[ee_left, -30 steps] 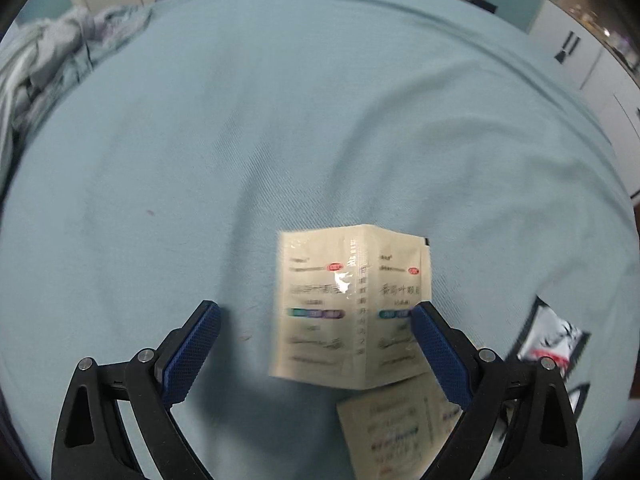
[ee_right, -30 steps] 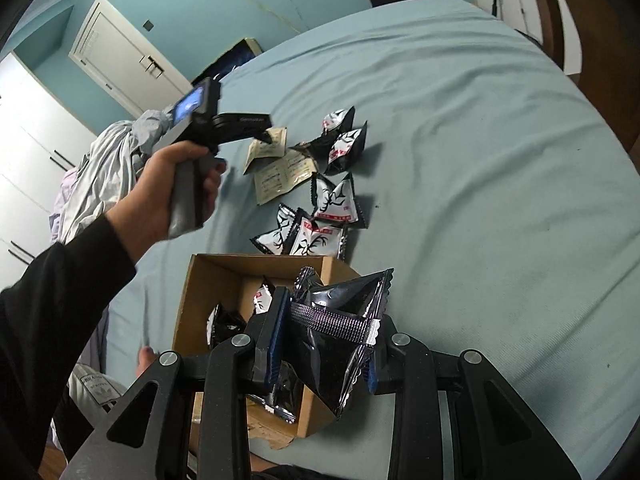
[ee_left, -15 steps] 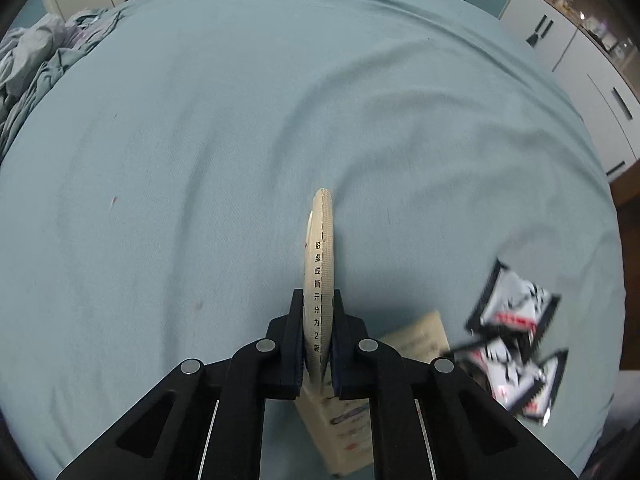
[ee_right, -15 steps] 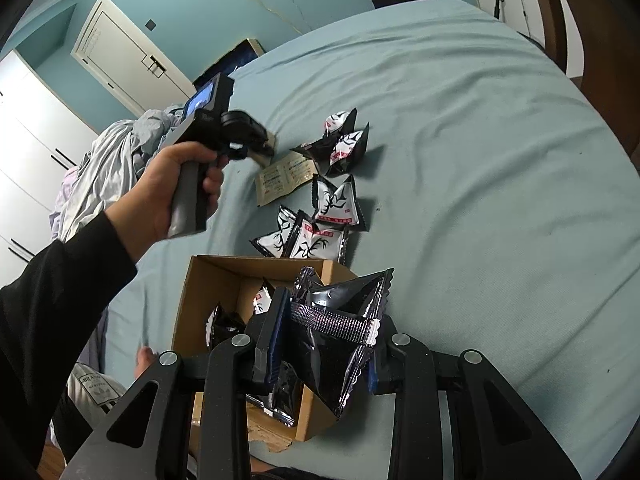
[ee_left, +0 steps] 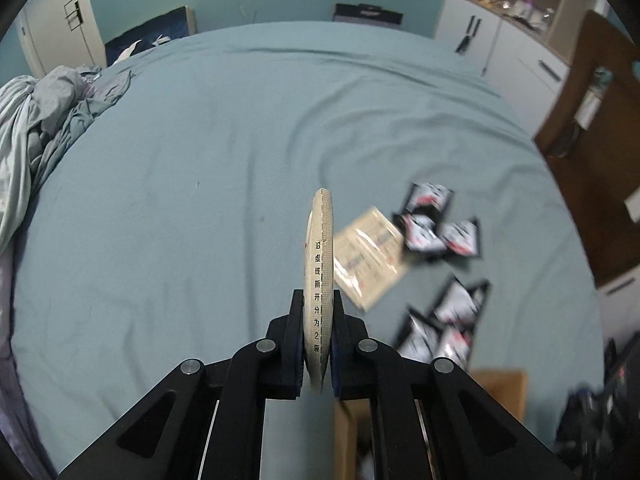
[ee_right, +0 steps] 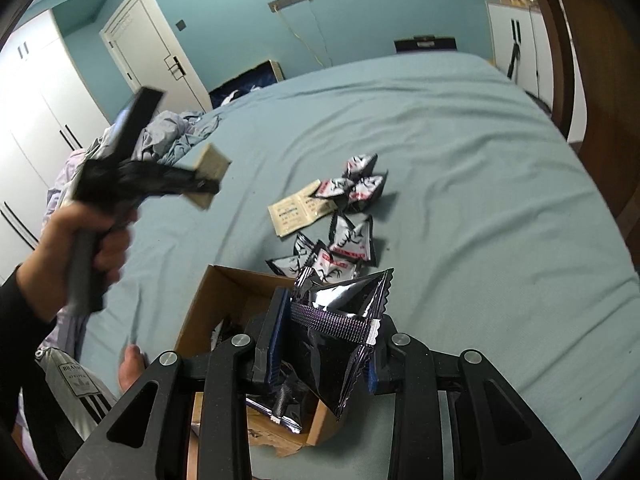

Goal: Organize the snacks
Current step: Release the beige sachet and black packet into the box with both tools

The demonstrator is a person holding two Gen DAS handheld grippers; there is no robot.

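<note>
My left gripper [ee_left: 318, 344] is shut on a beige sachet [ee_left: 320, 276], held edge-on above the bed; it also shows raised in the right wrist view [ee_right: 208, 178]. My right gripper [ee_right: 326, 344] is shut on a black foil snack pack [ee_right: 344, 332] over the open cardboard box [ee_right: 224, 292]. A second beige sachet [ee_right: 298, 212] and several black-and-white snack packs [ee_right: 352, 236] lie on the blue bedsheet [ee_right: 460, 200] beyond the box.
Crumpled clothes [ee_left: 36, 128] lie at the bed's left side. White cabinets [ee_left: 500, 48] and a brown wooden door [ee_left: 592, 132] stand to the right. The box corner [ee_left: 500, 392] shows below the packs in the left wrist view.
My left gripper closed on the beige sachet, lifted it off the bed and swung left and toward the box. My right gripper stayed still with its pack.
</note>
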